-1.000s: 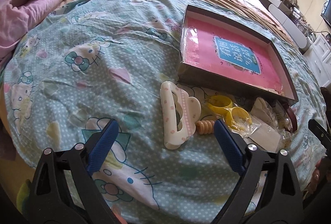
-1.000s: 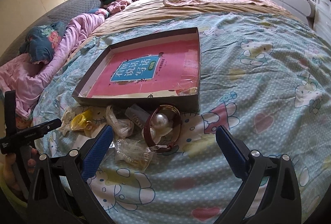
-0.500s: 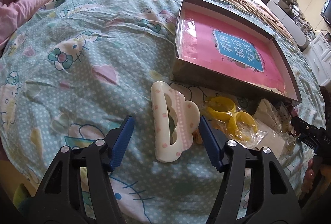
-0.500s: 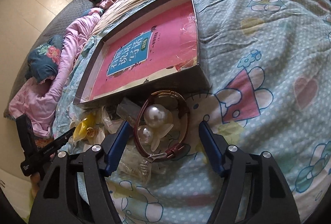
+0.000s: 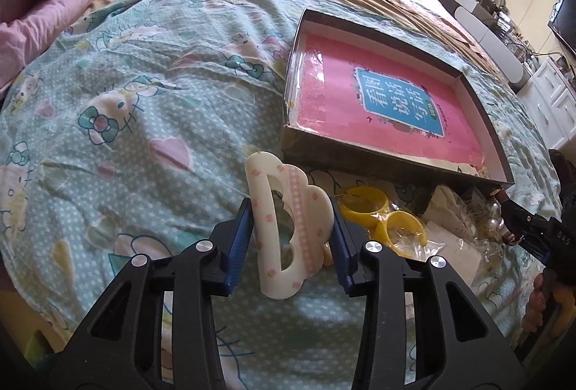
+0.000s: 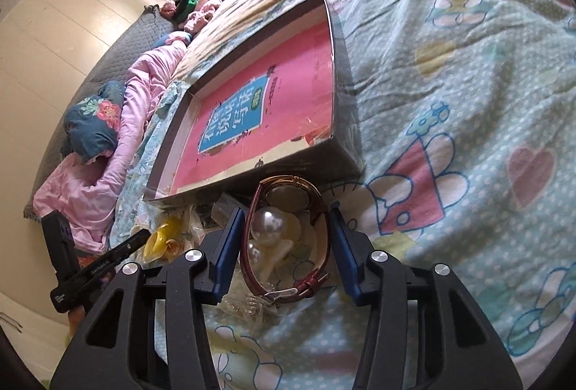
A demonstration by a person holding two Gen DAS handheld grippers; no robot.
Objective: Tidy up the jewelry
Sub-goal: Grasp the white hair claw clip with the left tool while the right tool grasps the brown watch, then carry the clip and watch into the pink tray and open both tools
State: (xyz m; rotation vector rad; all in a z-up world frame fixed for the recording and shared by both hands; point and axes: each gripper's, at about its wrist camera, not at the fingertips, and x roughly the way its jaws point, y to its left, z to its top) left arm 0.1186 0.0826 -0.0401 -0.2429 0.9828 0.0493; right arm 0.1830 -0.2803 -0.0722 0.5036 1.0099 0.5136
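Observation:
A cream cloud-shaped hair claw clip [image 5: 288, 228] with pink dots lies on the bedspread. My left gripper [image 5: 289, 239] is shut on it, both blue pads touching its sides. A maroon-strap wristwatch [image 6: 288, 239] loops around a pearl hair clip [image 6: 268, 224]. My right gripper [image 6: 286, 246] is shut on the watch strap, pads against both sides. The shallow dark tray [image 5: 360, 158] with a pink book inside lies just beyond; it also shows in the right wrist view [image 6: 345, 116]. Yellow hoop earrings [image 5: 381, 213] in plastic lie beside the claw clip.
Small clear bags of jewelry [image 5: 457, 228] lie in front of the tray. A Hello Kitty bedspread [image 5: 126, 109] covers the bed. A pink quilt and dark floral pillow [image 6: 97, 123] lie at the head. White drawers [image 5: 554, 102] stand beyond the bed.
Both grippers moved forward and down and closed. The left pads went from wide open to touching the claw clip. The right pads closed in against the watch strap.

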